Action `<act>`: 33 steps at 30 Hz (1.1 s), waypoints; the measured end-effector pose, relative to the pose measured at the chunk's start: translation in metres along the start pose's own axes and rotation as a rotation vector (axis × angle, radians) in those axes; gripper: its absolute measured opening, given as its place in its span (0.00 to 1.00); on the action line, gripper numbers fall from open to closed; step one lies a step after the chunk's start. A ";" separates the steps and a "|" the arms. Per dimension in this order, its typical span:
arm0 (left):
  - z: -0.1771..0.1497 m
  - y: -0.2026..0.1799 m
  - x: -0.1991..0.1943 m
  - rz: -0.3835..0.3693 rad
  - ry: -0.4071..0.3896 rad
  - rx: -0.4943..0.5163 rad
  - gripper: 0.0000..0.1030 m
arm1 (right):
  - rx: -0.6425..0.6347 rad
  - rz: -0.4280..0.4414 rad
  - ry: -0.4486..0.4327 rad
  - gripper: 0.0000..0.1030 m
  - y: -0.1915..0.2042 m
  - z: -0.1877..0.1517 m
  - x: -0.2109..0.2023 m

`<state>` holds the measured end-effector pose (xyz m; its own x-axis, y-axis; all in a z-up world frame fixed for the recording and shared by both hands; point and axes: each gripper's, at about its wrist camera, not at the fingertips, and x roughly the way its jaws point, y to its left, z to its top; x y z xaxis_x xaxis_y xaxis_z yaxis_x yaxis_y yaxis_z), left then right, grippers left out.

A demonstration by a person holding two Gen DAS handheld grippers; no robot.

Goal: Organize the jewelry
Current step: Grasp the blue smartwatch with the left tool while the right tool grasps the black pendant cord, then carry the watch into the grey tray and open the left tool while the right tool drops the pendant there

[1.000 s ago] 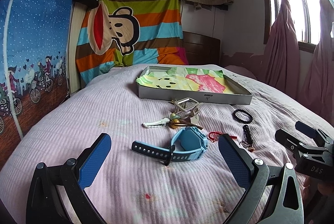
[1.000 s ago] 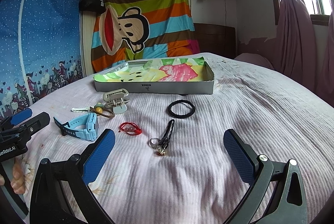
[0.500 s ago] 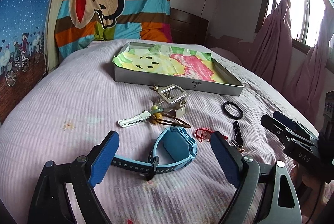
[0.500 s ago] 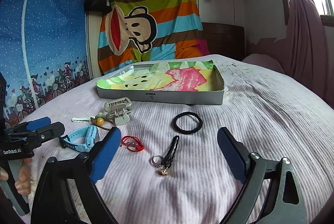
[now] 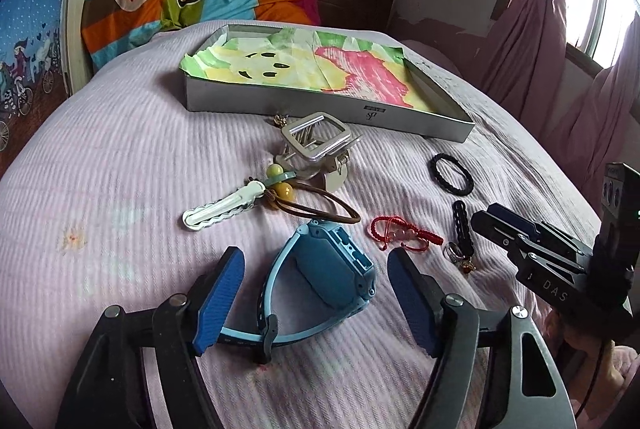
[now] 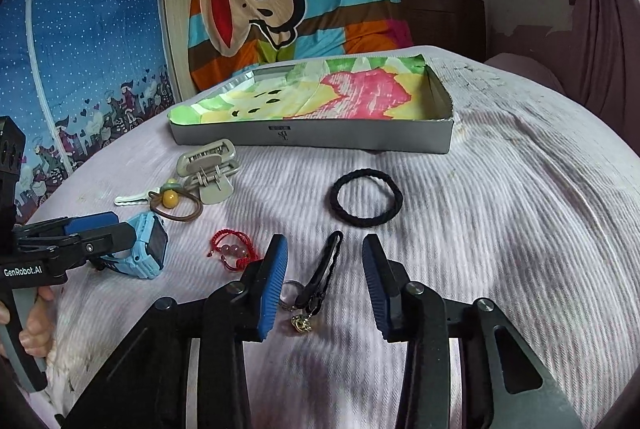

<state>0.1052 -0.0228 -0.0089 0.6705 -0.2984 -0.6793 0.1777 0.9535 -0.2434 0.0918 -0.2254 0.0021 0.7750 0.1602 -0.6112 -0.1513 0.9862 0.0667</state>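
Both our grippers are spread apart and holding nothing: our left gripper (image 5: 314, 295) straddles the blue watch (image 5: 324, 269), and our right gripper (image 6: 325, 283) straddles the black charm strap (image 6: 322, 277), pads not touching either. Biggest thing around is the pink bed (image 6: 500, 209), then the grey tray (image 6: 312, 139) at the far side, empty of jewelry. Nearer us sit the hair claw (image 6: 208, 169), black hair tie (image 6: 366, 198) and red bracelet (image 6: 232, 249), all loose on the bedspread.
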 end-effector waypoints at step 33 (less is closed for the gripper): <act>-0.009 -0.017 0.006 -0.010 0.003 0.036 0.38 | 0.113 0.107 0.088 0.10 -0.004 -0.011 0.032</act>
<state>0.0994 -0.0409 -0.0155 0.6667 -0.3075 -0.6789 0.2099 0.9515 -0.2248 0.1100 -0.2243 -0.0265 0.7006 0.2654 -0.6623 -0.1565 0.9628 0.2203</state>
